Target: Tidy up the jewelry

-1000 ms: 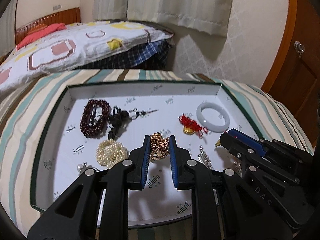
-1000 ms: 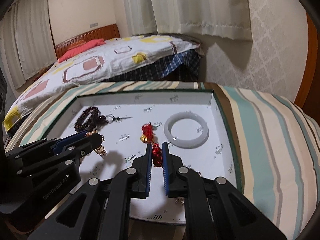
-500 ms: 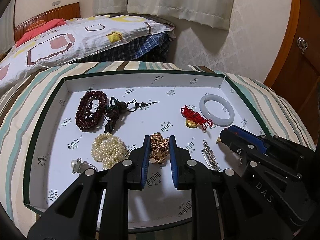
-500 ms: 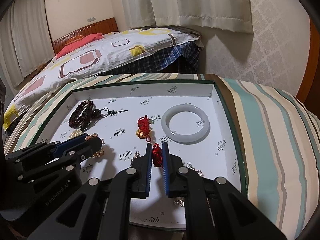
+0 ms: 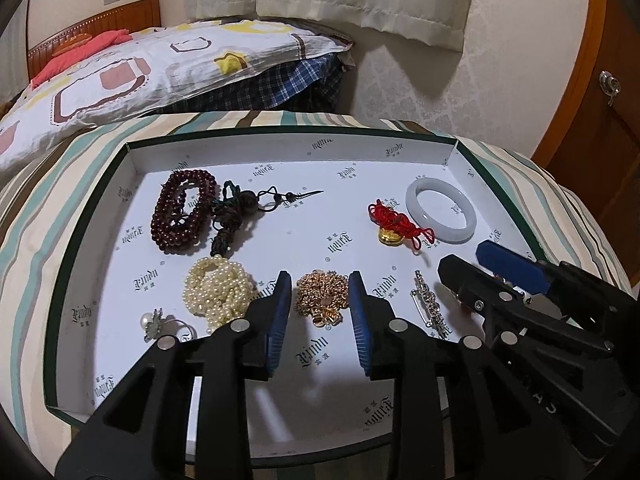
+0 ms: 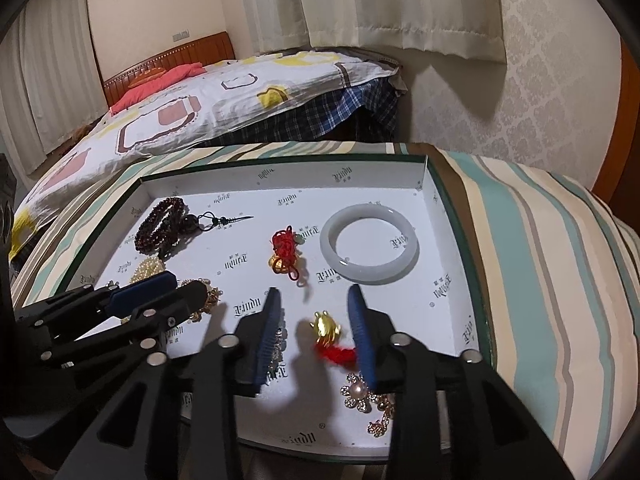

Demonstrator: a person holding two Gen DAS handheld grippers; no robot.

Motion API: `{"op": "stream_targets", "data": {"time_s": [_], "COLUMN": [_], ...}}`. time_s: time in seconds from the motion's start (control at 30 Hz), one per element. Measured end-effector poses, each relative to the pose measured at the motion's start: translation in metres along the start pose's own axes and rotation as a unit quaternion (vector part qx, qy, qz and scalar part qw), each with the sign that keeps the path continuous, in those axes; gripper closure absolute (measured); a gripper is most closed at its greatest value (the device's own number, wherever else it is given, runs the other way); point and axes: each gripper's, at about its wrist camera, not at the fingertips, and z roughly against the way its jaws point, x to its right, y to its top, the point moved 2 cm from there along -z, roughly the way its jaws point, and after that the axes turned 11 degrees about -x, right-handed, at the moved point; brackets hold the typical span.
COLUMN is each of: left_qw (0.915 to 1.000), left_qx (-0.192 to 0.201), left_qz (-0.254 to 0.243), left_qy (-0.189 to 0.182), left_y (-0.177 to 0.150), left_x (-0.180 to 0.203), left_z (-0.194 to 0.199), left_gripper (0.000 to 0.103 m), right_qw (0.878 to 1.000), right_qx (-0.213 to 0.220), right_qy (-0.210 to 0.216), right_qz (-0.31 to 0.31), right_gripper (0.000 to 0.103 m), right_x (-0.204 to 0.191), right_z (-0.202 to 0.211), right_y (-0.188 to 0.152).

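A white tray (image 5: 280, 132) on the striped bedspread holds the jewelry. My left gripper (image 5: 319, 284) hangs low over it with jaws opening. A gold chain (image 5: 322, 298) lies heaped on the tray floor between the jaws, clear of both pads. My right gripper (image 6: 314, 294) has jaws opening too. Between them is a small gold charm on a red cord (image 6: 328, 330), blurred, just above the tray. Further back lie a white jade bangle (image 6: 370, 256), another red knotted charm (image 6: 286, 252), dark red beads (image 5: 182, 210) and a pearl strand (image 5: 218, 294).
A silver pin (image 5: 430, 308) lies between the two grippers. A pearl flower brooch (image 6: 358, 394) sits by the tray's near edge and a pearl ring (image 5: 154, 322) at the near left. Behind the tray stands a bed with a patterned quilt (image 5: 160, 64), and a wooden door (image 5: 600, 128) is at the right.
Both grippers were shut, the left on the gold chain and the right on the red cord. Both have now spread their jaws; the chain rests on the tray and the charm has slipped down.
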Motion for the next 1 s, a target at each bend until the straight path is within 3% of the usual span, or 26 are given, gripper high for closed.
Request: {"op": "stream_targets", "data": {"time_s": [0.17,0.23,0.33,0.67,1.0], "left_qw": [0.9999,0.9998,0.9996,0.9963,0.9909], "left_qx": [0.009,0.012,0.021,0.069,0.111], "left_qz": [0.010,0.014,0.014,0.014,0.026], "left_qy": [0.005,0.003,0.009,0.049,0.072], "left_y": [-0.001,-0.002,-0.003,-0.025,-0.057], "left_x": [-0.006,-0.010,-0.011,-0.019,-0.028], "left_z": [0.010,0.016,0.028,0.093,0.167], "left_gripper": [0.057,0.053,0.049,0.026,0.014], "right_qw": [1.000,1.000,1.000,0.998,0.995], "right_qx": [0.012,0.018,0.024,0.061,0.095], "right_qy": [-0.005,-0.009,-0.010,-0.023,-0.032], "right_qz": [-0.002,-0.004,-0.004,-0.003,0.014], "right_gripper": [0.056,0.050,0.049,0.037,0.033], "right_x": [-0.001,-0.001,-0.003,-0.023,-0.049], "right_z": [0.010,0.016,0.026,0.075,0.134], "right_y": [0.001,0.000,-0.001,-0.018,-0.037]}}
